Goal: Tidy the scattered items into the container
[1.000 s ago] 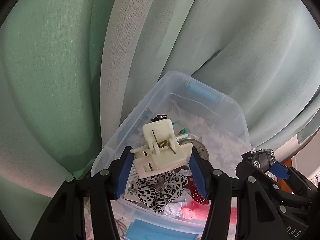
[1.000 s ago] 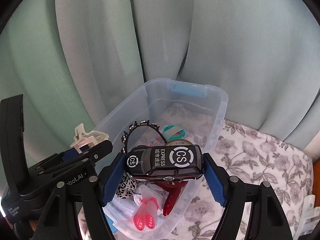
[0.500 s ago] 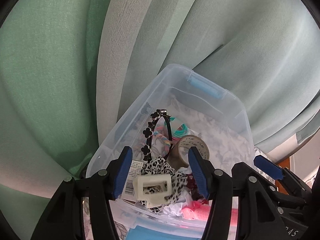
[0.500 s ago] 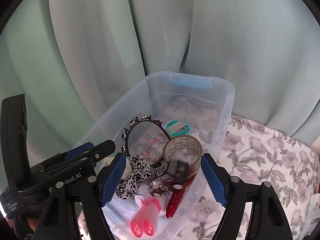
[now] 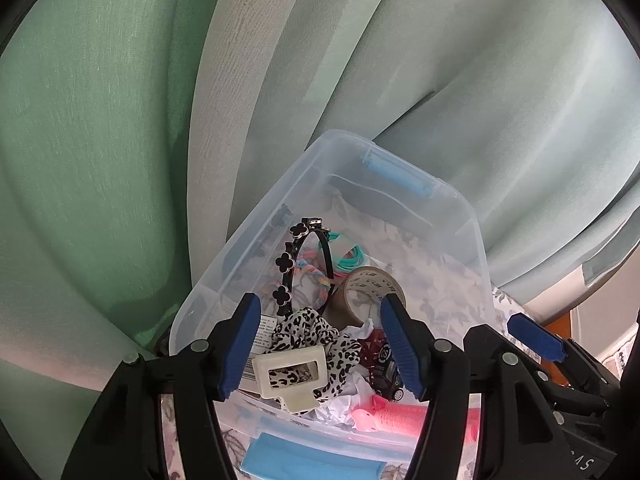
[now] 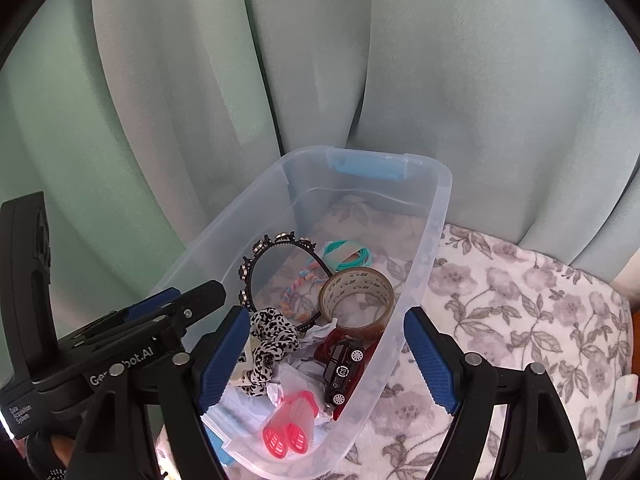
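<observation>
A clear plastic bin (image 5: pixel 476 240) (image 6: pixel 440 208) with blue latches sits below both grippers. My left gripper (image 5: pixel 320 344) hovers over its near end, jaws opening, nothing between them. Just below it a cream hair claw clip (image 5: pixel 290 376) lies on a leopard scrunchie (image 5: pixel 308 330). My right gripper (image 6: pixel 326 356) is open and holds nothing. A black toy car (image 6: pixel 342 368) (image 5: pixel 386 368) rests in the bin under it. Also inside are a black headband (image 6: pixel 256 264), a tape roll (image 6: pixel 356 296), pink rollers (image 6: pixel 292 428) and teal hair ties (image 6: pixel 352 256).
Pale green curtains (image 6: pixel 200 100) hang close behind and left of the bin. A floral cloth (image 6: pixel 520 300) covers the surface to the right. The left gripper's fingers (image 6: pixel 176 304) show at the left of the right wrist view. A white object (image 6: pixel 624 396) sits at the right edge.
The claw clip left my left gripper and dropped onto the scrunchie in the bin. The toy car left my right gripper and fell into the bin. Both jaws widened.
</observation>
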A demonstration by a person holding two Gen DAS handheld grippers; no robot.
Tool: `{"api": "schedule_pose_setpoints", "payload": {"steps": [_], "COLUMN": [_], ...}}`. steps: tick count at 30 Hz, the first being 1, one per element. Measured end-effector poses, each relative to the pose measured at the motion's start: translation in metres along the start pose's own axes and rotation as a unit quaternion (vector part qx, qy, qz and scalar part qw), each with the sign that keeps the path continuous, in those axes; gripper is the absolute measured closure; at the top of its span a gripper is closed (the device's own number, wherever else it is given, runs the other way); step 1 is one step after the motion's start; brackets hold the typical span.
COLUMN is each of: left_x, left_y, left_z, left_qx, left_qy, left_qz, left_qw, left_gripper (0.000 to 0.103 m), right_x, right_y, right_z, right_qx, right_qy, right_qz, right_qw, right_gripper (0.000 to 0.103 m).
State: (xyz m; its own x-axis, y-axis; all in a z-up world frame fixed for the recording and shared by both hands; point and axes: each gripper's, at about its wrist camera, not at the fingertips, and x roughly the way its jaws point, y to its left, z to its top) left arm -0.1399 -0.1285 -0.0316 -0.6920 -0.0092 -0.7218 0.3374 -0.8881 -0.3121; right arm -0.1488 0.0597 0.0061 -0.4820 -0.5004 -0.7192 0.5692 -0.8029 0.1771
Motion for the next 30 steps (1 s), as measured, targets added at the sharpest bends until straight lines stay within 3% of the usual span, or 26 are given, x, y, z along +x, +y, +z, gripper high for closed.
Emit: {"api": "schedule_pose_setpoints", "payload": {"steps": [16,30], "left_x": [-0.048,-0.082], "left_y": [-0.020,-0.040], "left_z": [-0.006,-0.014], "left_qx": [0.031,0.068], "left_qy": [-0.008,-0.009], "left_qz": [-0.026,-0.010], "left_qw": [0.9991,0.9976], "left_gripper": [0.039,0.033], "right_x": [-0.058,-0.101], "right_y": [0.036,0.038], "right_z": [-0.019,-0.034], "right_qx": [0.015,0.033], "right_qy": [-0.030,-0.033], "right_qz": [-0.027,-0.055], "right_qw": [0.999,0.997], "right_gripper": [0.021,0.019]}}
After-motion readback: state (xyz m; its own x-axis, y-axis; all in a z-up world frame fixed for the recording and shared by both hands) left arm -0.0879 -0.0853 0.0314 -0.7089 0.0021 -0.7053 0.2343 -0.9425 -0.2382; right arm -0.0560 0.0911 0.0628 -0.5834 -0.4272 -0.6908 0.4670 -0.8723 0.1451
